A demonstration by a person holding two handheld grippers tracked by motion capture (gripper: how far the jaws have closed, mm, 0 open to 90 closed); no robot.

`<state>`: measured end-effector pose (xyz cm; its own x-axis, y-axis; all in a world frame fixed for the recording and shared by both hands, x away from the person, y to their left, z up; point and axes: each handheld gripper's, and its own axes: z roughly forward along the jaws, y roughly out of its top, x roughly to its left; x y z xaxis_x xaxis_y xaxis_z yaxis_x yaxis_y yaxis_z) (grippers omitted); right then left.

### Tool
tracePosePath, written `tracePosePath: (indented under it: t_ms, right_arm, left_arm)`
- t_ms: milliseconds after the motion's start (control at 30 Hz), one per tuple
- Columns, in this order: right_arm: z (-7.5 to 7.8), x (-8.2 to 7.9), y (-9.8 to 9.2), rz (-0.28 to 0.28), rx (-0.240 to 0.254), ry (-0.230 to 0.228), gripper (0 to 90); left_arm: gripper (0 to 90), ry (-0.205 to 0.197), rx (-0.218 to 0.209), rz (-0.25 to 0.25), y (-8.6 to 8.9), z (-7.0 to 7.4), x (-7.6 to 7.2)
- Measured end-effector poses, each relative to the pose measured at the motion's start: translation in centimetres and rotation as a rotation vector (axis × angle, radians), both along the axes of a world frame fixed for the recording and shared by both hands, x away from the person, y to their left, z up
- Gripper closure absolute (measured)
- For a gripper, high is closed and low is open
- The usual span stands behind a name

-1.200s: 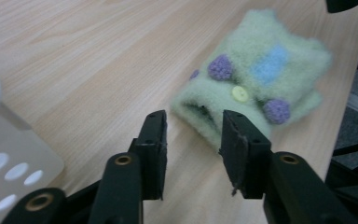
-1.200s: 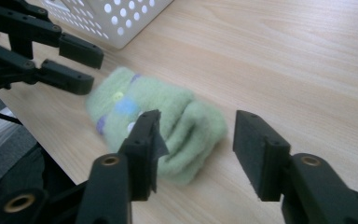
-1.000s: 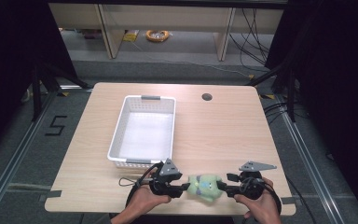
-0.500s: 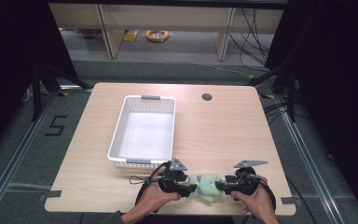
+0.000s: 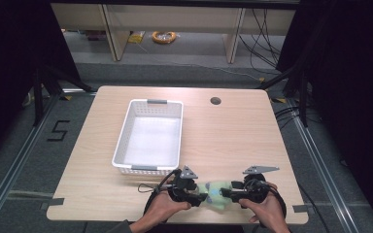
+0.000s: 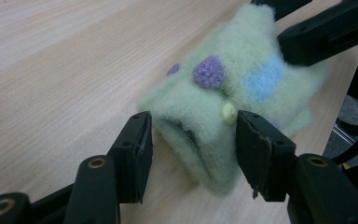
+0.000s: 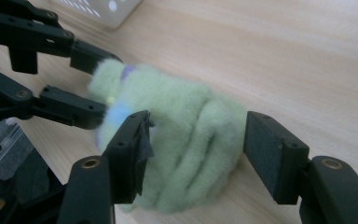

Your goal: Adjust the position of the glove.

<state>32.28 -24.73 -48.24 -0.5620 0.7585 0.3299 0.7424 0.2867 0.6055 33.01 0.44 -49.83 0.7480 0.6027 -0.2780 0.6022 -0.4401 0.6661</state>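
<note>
moved: both hands have closed in on the green plush toy
left hand-held gripper: jaws open around toy's end
right hand-held gripper: jaws open, straddling toy
bench: white basket far left

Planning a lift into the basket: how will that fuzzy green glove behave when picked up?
The green glove looks like soft fleece, so it will probably sag and fold rather than hold shape. It likely weighs little. Its fuzzy pile should grip the left gripper fingers, not slip.
</note>
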Motion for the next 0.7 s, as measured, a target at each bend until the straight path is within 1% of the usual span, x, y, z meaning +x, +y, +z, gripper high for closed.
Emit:
tracePosePath:
  t_ms: [33,67,100,133,167,200,233,267,300,333,367,400,433,500,533,567,600,633,667,700]
  right_arm:
    - [-0.4,0.2,0.1,-0.005,0.016,0.024,42.0]
    - [-0.7,0.3,0.1,-0.016,0.01,0.009,42.1]
    - [-0.8,0.5,-0.1,0.004,0.01,0.048,42.3]
    - [-1.0,0.5,0.0,-0.011,0.024,0.044,42.3]
    - [-1.2,0.5,0.0,-0.027,0.004,0.054,42.3]
    - [-1.5,0.6,0.0,-0.016,0.021,0.062,42.3]
    - [-1.7,0.6,0.1,-0.023,0.014,0.074,42.3]
    - [-1.8,0.7,0.1,-0.02,0.018,0.069,43.1]
    - [-1.8,0.7,0.0,-0.016,0.022,0.07,43.7]
    - [-1.8,0.7,0.0,-0.019,0.018,0.067,44.3]
    - [-1.8,0.6,0.0,-0.021,0.009,0.074,45.0]
    - [-1.8,0.3,0.3,-0.05,0.03,0.074,45.5]
    - [-1.8,0.3,0.3,-0.025,0.033,0.083,46.2]
    - [-1.8,0.4,0.3,-0.018,0.033,0.081,48.0]
    - [-1.8,0.4,0.2,-0.02,0.03,0.075,49.2]
    - [-1.9,0.4,0.2,-0.013,0.042,0.08,50.1]
    - [-1.9,0.4,0.2,-0.022,0.043,0.083,50.7]
    - [-2.0,0.4,0.1,-0.019,0.054,0.093,51.4]
    - [-2.1,0.5,-0.1,-0.006,0.052,0.076,52.4]
    - [-2.1,0.5,-0.1,-0.004,0.061,0.078,53.2]
  left_arm:
    - [46.2,0.001,-0.002,-0.006,0.0,0.0,0.0]
    - [46.2,0.007,-0.018,-0.002,-0.1,-0.2,0.1]
    - [46.2,0.023,-0.02,-0.006,-0.1,-0.2,0.1]
    - [46.1,0.022,-0.018,-0.006,-0.2,-0.3,0.1]
    - [46.1,0.009,-0.005,-0.007,-0.2,-0.3,0.1]
    - [46.1,0.009,0.011,-0.016,-0.3,-0.4,0.0]
    - [46.0,-0.001,0.026,-0.022,-0.5,-0.6,0.0]
    - [45.6,-0.002,0.018,-0.019,-0.6,-0.9,-0.1]
    - [45.9,-0.01,0.027,-0.024,-0.6,-0.8,-0.1]
    - [46.0,-0.006,0.028,-0.025,-0.6,-0.8,0.0]
    - [46.5,-0.002,0.024,-0.022,-0.6,-0.8,0.0]
    - [46.8,-0.001,0.023,-0.01,-0.6,-0.8,0.0]
    - [47.5,-0.003,0.025,-0.016,-0.5,-0.8,0.0]
    - [50.4,0.005,0.007,-0.023,-0.5,-0.9,0.0]
    - [51.7,0.008,-0.015,-0.007,-0.7,-1.0,-0.1]
    - [53.2,0.012,-0.006,-0.027,-0.5,-1.0,0.0]
    - [54.2,0.019,-0.027,-0.011,-0.6,-1.1,-0.1]
    - [55.0,0.025,-0.04,-0.012,-0.5,-1.2,0.0]
    - [56.2,0.024,-0.045,0.0,-0.5,-1.2,0.0]
    - [57.5,0.024,-0.042,-0.008,-0.5,-1.2,0.0]
